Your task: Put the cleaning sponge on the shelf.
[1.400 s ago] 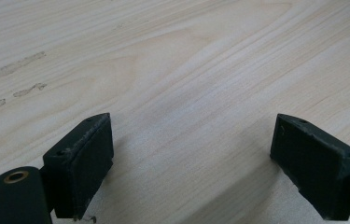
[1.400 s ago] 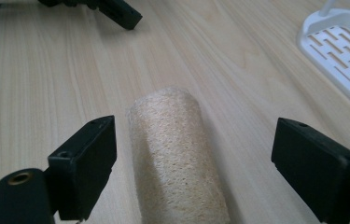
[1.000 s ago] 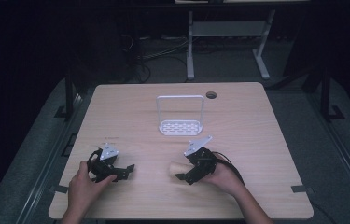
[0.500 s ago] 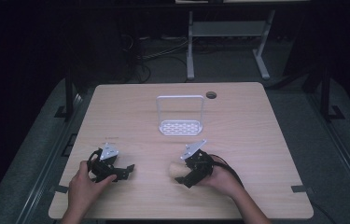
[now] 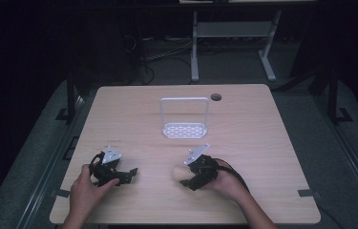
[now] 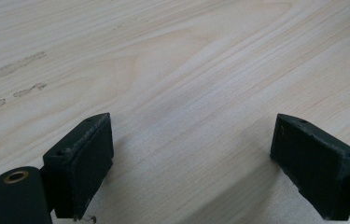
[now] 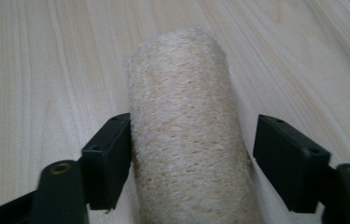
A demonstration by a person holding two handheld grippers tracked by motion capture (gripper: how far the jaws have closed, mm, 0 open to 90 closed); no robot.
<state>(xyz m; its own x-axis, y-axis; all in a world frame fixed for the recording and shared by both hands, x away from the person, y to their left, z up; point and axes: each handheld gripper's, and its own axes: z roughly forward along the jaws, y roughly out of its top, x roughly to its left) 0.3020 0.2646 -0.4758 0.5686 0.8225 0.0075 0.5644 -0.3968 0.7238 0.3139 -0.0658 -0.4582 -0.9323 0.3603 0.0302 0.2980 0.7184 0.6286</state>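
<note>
A tan, rough loofah roll (image 7: 186, 140) lies on the wooden table (image 5: 253, 143), near the front edge, lengthwise between the jaws of my right gripper (image 7: 192, 137). The left jaw touches its side, while a gap separates it from the right jaw, so the gripper is open around it. In the high view the loofah roll (image 5: 178, 172) pokes out to the left of the right gripper (image 5: 187, 175), which a hand holds. My left gripper (image 5: 128, 175) rests at the front left, and in its own view the left gripper (image 6: 191, 135) is open over bare wood.
A small white wire rack (image 5: 184, 129) with a perforated base and tall hoop stands at the table's middle. A round cable hole (image 5: 215, 97) sits near the far edge. Dark floor and a metal stand lie beyond the table.
The right hand, gripper and loofah have shifted slightly toward the near edge. The left gripper has stayed put.
</note>
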